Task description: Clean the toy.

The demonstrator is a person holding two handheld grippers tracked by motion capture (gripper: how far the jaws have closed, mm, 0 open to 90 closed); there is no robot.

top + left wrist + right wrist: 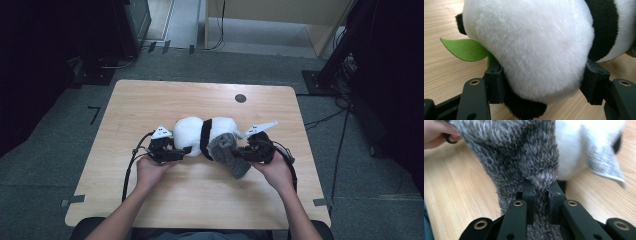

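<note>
A white and black panda plush [197,132] lies across the middle of the table. My left gripper [176,152] is shut on its white rounded end [534,47], one jaw pressed into each side. A green felt leaf [465,49] pokes out beside the left jaw. A fuzzy grey sock [227,150] is draped over the plush's right end, and my right gripper [245,152] is shut on a pinched fold of that grey sock [539,182]. A white printed tag [604,162] hangs from the plush behind the sock.
The wooden table [150,100] has a small dark round hole [240,98] near its far edge. Cables trail from both grippers toward the near edge. A hand [436,132] appears at the upper left of the right gripper view. Grey floor and dark stands surround the table.
</note>
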